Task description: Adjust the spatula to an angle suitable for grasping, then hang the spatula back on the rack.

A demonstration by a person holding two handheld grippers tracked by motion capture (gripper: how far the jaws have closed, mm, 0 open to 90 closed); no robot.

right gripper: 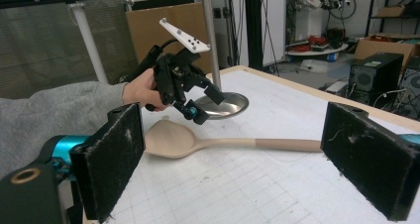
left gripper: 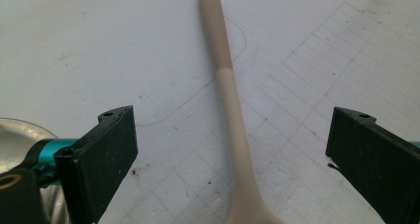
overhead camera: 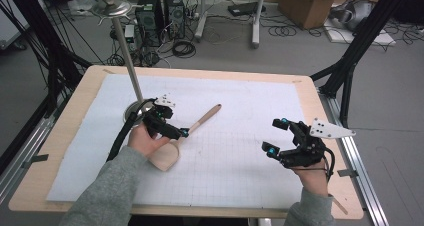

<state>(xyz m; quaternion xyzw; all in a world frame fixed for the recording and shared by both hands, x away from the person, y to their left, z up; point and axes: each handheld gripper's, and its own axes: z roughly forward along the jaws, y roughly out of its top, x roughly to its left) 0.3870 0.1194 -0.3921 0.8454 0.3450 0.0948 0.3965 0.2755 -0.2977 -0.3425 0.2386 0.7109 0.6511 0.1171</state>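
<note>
A pale wooden spoon (overhead camera: 199, 122) lies on the white grid mat (overhead camera: 240, 106), bowl toward the person, handle pointing up and right. My left gripper (overhead camera: 176, 120) hovers just above the spoon's neck. In the left gripper view its jaws (left gripper: 233, 117) stand wide apart, with the spoon's handle (left gripper: 224, 65) lying on the mat between them and neither pad touching it. My right gripper (overhead camera: 274, 135) is held to the right, open with nothing between its jaws (right gripper: 235, 112). The right gripper view faces the spoon (right gripper: 198, 142) and the left gripper (right gripper: 204, 104) above its bowl.
A metal stand with a tall pole (overhead camera: 129, 61) and a round dish-like base (right gripper: 233, 104) rises just behind my left hand. The wooden table (overhead camera: 330, 136) edges the mat. Cables, computer cases and boxes lie on the floor beyond the table.
</note>
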